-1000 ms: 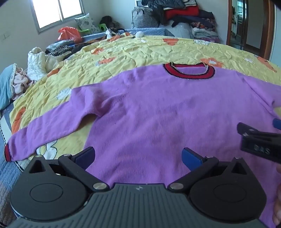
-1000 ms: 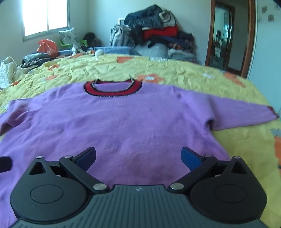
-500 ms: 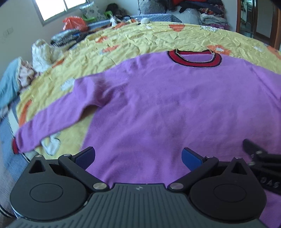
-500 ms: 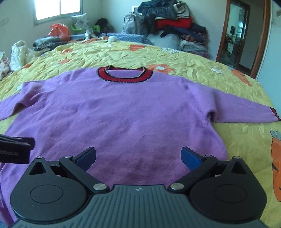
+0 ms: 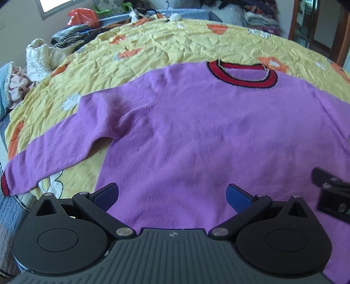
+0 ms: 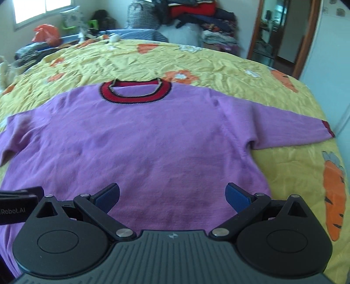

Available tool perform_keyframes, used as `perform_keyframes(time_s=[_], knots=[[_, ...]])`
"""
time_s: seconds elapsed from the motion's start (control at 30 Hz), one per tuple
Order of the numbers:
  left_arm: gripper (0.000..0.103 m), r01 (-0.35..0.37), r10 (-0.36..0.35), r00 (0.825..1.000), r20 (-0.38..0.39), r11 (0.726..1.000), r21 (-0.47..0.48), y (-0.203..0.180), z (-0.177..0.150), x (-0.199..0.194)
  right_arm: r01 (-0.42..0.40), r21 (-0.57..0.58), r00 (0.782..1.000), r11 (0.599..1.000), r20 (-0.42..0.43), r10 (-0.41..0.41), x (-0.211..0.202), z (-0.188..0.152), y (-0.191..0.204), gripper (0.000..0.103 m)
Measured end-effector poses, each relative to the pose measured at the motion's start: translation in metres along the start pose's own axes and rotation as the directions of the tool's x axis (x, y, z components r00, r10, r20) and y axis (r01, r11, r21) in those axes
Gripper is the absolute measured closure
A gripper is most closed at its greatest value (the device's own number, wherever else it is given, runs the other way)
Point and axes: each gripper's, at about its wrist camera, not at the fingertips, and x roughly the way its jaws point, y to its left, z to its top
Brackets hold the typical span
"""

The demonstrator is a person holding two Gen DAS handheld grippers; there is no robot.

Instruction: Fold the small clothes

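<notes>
A purple sweater (image 5: 207, 135) (image 6: 135, 144) with a red and black collar (image 5: 242, 75) (image 6: 135, 92) lies flat and face up on the yellow bedspread (image 5: 164, 45) (image 6: 218, 65), both sleeves spread out. My left gripper (image 5: 172, 194) is open above the sweater's lower left part, nothing between its blue pads. My right gripper (image 6: 172, 194) is open above the lower right part, also holding nothing. The left sleeve (image 5: 54, 157) ends in a red cuff at the bed's edge. The right sleeve (image 6: 284, 129) reaches toward the bed's right side.
Piles of clothes (image 6: 196, 17) are stacked beyond the far end of the bed. A white garment (image 5: 39, 59) and other bundles lie at the bed's left side. A doorway (image 6: 275, 35) stands at the back right. An orange bag (image 6: 46, 32) sits near the window.
Both grippers have risen and tilted down over the sweater, so more of it is in view. Both stay open. The sweater has not moved.
</notes>
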Motion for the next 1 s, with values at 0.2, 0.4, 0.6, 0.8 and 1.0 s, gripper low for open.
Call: perform_keyframes(time_s=[0.2,0.4,0.6,0.8,1.0], knots=[[0.0,0.054,-0.055,0.998,-0.042,0.998,-0.018,0.011,0.002,0.011,0.063,0.0,0.997,0.998,-0.032,-0.063,-0.004,0.004,0.008,0.0],[0.0,0.166,-0.173,0.983,-0.065,0.98,-0.107,0.023,0.003,0.02,0.094,-0.012,0.994,0.996,-0.051,-0.094,-0.005,0.007,0.013,0.0],[0.0,0.142,-0.149,0.988,-0.044,0.983,-0.119,0.024,0.011,0.026,0.113,-0.033,0.992,0.993,-0.059,-0.115,0.0,0.007,0.013,0.0],[0.0,0.183,-0.192,0.979,-0.063,0.974,-0.136,0.019,0.015,0.03,0.108,-0.061,0.992,0.992,-0.064,-0.112,0.008,0.008,0.01,0.0],[0.0,0.16,-0.165,0.984,-0.062,0.984,-0.079,0.001,0.019,0.029,0.089,-0.048,0.993,0.995,-0.069,-0.092,0.013,0.01,-0.001,0.0]])
